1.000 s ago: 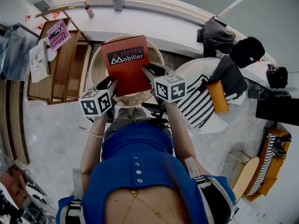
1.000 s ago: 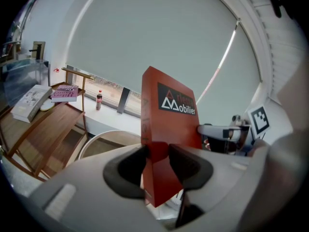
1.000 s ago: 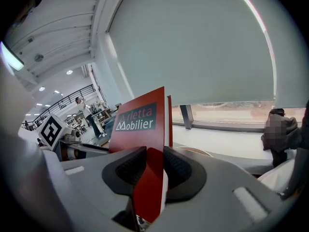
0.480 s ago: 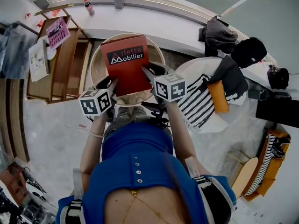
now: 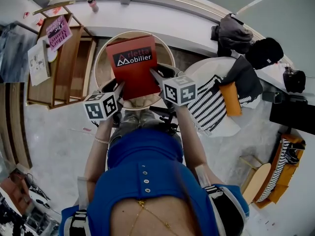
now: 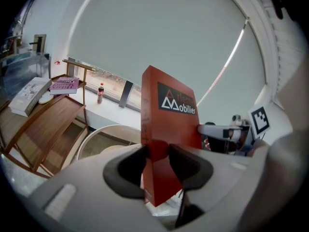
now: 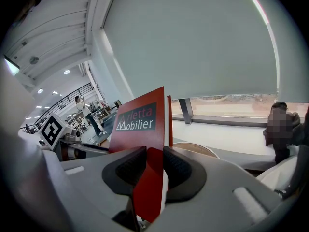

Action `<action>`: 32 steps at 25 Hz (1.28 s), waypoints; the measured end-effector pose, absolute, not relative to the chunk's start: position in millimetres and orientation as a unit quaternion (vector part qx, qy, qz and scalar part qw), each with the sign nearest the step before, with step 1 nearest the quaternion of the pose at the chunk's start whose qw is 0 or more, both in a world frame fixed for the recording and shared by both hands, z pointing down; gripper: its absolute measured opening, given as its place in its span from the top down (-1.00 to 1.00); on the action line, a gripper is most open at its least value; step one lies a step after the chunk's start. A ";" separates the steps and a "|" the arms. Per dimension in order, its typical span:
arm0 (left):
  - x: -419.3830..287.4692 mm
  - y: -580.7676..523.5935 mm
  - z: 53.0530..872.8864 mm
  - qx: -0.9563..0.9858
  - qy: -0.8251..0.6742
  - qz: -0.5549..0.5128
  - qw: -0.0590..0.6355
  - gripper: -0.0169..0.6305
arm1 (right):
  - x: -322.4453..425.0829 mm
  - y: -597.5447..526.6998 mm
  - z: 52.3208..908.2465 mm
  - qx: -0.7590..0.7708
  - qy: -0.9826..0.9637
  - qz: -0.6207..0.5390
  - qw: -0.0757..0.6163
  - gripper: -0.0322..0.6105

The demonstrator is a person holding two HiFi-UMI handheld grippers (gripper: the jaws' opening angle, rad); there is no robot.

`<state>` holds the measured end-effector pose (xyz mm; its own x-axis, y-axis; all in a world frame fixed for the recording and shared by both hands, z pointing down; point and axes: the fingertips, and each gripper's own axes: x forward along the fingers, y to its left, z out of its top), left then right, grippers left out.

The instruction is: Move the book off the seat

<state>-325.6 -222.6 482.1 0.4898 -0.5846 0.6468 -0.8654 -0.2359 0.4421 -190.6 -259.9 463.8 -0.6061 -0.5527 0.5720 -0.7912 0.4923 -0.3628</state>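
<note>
Left hand-held gripper (image 5: 116, 87) and right hand-held gripper (image 5: 157, 77) each clamp a lower side edge of the red book (image 5: 133, 65). It is held between them over the round seat (image 5: 102, 70). A wooden shelf (image 5: 74, 58) stands left of them.

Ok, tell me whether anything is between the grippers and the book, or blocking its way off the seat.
Nothing visible is. The left gripper and right gripper are both shut on the red book at its lower edges, holding it over the round seat, and nothing crowds it.

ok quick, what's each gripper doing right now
Left gripper: closed on the red book, at one edge.
Right gripper: closed on the same red book, at the opposite edge.
</note>
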 end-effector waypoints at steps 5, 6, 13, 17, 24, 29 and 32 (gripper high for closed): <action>-325.8 -228.6 491.2 0.761 -0.469 0.183 0.408 0.49 | -191.4 -266.6 473.5 0.396 -0.838 0.317 0.200 0.57; -326.3 -231.0 493.6 0.760 -0.469 0.184 0.410 0.49 | -191.9 -269.1 475.8 0.395 -0.838 0.319 0.201 0.57; -326.6 -248.2 532.0 0.747 -0.462 0.202 0.433 0.49 | -192.3 -286.4 513.3 0.388 -0.826 0.341 0.226 0.58; -326.6 -258.8 579.9 0.735 -0.453 0.217 0.455 0.48 | -190.6 -297.1 564.9 0.388 -0.805 0.377 0.243 0.58; -332.8 -273.1 708.6 0.700 -0.442 0.260 0.497 0.48 | -197.0 -313.4 697.6 0.386 -0.774 0.422 0.272 0.57; -343.5 -280.8 799.8 0.672 -0.445 0.285 0.519 0.48 | -207.8 -321.5 796.9 0.377 -0.753 0.458 0.287 0.56; -346.1 -284.6 846.7 0.661 -0.448 0.298 0.523 0.48 | -209.7 -323.4 848.9 0.379 -0.738 0.479 0.288 0.56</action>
